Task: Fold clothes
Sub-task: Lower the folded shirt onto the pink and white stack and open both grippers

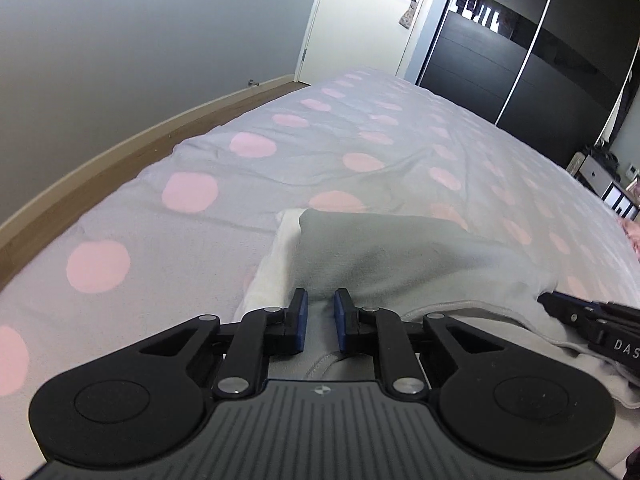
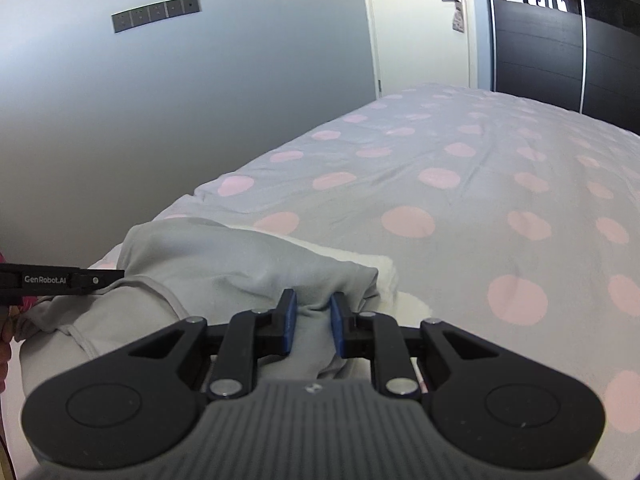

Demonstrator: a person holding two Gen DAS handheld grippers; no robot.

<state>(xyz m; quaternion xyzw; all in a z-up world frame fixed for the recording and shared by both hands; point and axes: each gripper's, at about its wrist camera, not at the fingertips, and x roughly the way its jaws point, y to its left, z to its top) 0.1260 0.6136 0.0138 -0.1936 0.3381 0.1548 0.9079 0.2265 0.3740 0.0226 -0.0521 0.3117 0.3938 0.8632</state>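
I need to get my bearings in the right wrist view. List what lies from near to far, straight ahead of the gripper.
right gripper with grey fabric between its fingers → grey garment → white fleecy item under it → polka-dot bedspread → white door.

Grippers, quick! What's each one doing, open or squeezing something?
Left gripper: closed on the grey garment.
Right gripper: closed on a bunched fold of the same garment.

Soft, even daylight; no hard shadows cast. Glare is seen on the glossy wardrobe [image 1: 520, 40] band, bright window reflections. Strong fisheye bending at edges; corners vignetted dark. Slight softness noted throughout both views.
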